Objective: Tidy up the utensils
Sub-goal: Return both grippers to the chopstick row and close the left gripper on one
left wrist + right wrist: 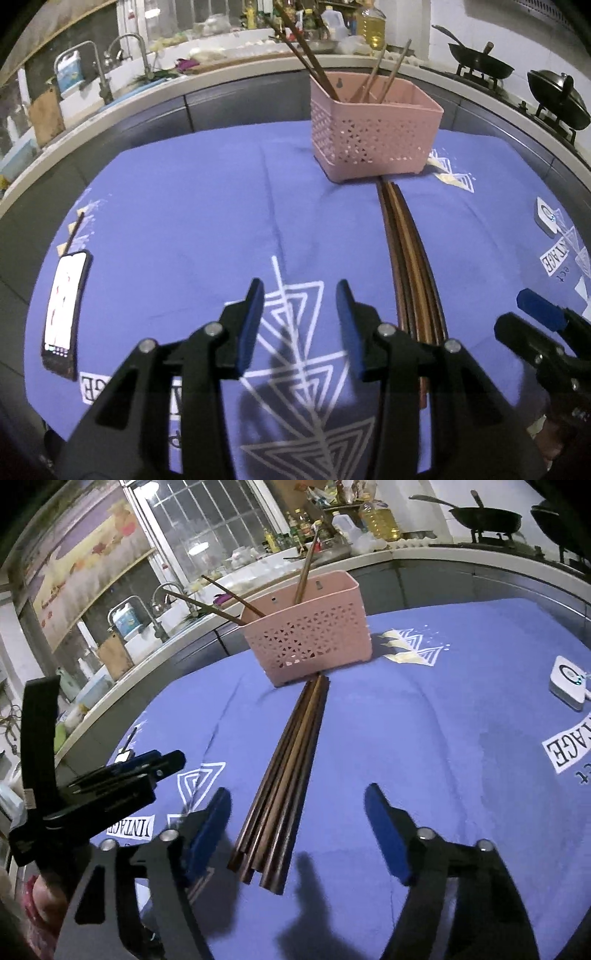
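A bundle of several brown chopsticks (410,266) lies on the blue cloth, running from the pink perforated basket (373,129) toward me; it also shows in the right wrist view (288,771). The basket (310,635) holds a few upright chopsticks (314,59). My left gripper (300,325) is open and empty, hovering over the cloth left of the bundle. My right gripper (295,834) is open, its fingers either side of the bundle's near end, above it. Each gripper shows in the other's view, the right (539,317) and the left (147,764).
A phone (64,310) with a lit screen lies at the cloth's left edge. A small white device (569,686) lies at the right. Behind the table runs a kitchen counter with a sink (110,81), bottles and woks (480,62).
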### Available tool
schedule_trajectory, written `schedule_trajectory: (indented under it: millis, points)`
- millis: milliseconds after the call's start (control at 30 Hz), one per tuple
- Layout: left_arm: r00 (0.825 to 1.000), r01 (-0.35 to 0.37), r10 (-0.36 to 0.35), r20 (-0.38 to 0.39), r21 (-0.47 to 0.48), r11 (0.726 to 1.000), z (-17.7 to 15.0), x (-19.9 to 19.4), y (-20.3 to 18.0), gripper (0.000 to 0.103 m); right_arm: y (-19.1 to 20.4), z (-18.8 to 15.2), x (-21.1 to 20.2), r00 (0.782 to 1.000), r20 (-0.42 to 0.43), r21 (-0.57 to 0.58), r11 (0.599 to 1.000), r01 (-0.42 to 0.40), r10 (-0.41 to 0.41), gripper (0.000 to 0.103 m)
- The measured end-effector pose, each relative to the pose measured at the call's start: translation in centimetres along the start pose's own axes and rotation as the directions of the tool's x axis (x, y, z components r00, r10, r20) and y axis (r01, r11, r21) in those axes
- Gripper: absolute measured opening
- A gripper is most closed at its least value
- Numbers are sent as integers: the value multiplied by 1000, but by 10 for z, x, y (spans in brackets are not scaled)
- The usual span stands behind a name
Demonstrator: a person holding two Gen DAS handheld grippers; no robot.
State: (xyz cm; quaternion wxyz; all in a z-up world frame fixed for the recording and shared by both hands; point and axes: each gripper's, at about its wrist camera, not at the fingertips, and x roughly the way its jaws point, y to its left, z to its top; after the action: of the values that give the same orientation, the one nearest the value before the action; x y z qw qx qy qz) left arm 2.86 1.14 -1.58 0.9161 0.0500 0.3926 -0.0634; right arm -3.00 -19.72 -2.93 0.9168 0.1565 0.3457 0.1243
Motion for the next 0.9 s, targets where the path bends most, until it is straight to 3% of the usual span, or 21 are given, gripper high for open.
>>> schedule_trajectory:
  millis: [200,267,533,667,900]
  points:
    - [999,-33,33,5,-2,999,-2,-1,3,39,-1,-1,3,996,6,-17,996,84,-84,68]
    - [999,-38,38,0,-9,999,-3,0,6,39,2,0,6,997,-7,-34,996,77,-77,66]
    - [998,-52,52,-19,-23,998,-6,7,13,39,15,-7,32,990,-131,-97,994,43,-56,34]
    - [998,-52,51,-30,-27,998,-7,11,15,39,15,-15,46,981,-174,-124,990,61,-82,29]
    - [999,-19,18,-52,-23,1000,-8,16,9,39,10,-15,40,978,-116,-172,973,151,-172,26]
